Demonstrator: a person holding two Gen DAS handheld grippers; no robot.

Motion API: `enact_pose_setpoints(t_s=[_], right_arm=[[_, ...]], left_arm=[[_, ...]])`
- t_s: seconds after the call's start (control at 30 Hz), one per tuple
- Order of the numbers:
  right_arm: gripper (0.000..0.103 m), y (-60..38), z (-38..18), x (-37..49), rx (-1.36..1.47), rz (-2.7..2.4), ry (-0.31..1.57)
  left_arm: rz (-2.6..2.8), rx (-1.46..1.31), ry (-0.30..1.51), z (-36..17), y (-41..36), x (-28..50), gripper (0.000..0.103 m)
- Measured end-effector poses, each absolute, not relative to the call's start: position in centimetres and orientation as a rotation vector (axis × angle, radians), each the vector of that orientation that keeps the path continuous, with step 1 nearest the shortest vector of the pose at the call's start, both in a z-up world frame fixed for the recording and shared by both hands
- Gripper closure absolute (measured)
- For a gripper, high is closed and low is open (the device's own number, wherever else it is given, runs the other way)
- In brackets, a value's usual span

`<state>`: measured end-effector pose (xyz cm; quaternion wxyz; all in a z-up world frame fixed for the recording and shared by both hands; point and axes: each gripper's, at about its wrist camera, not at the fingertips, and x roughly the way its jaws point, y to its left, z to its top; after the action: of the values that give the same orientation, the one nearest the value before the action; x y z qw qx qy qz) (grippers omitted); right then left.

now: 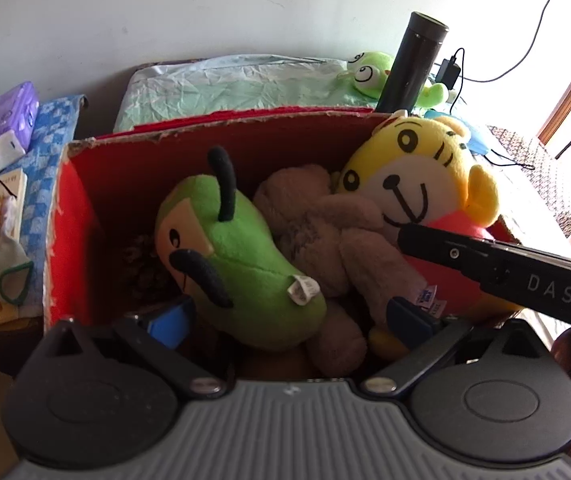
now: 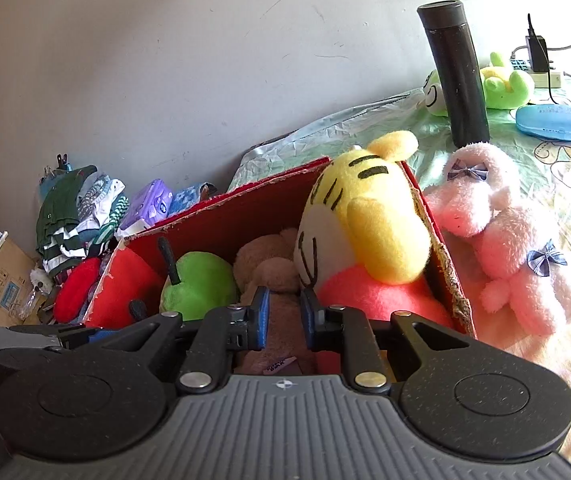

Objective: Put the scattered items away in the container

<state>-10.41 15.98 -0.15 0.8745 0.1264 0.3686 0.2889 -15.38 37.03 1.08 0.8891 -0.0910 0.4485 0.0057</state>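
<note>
Fingers (image 2: 260, 312) narrowly apart over brown plush (image 2: 273, 276)

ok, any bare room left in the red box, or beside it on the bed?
Red cardboard box is crowded: green plush, brown plush bear and yellow tiger plush fill it; only a dark pocket remains at its left wall beside the green plush. Outside, open bedsheet lies between the pink plush rabbit and the blue oval case.
</note>
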Motion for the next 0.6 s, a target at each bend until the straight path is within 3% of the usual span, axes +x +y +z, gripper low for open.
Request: enact_pose_setpoints(t_s=[0.6], right_arm=[[0.083,14.1,0.4,-12.7,0.307,0.551,0.707]], left_arm=[[0.118,-0.134,0.944,2.3,35.8,-17.5,0.001]])
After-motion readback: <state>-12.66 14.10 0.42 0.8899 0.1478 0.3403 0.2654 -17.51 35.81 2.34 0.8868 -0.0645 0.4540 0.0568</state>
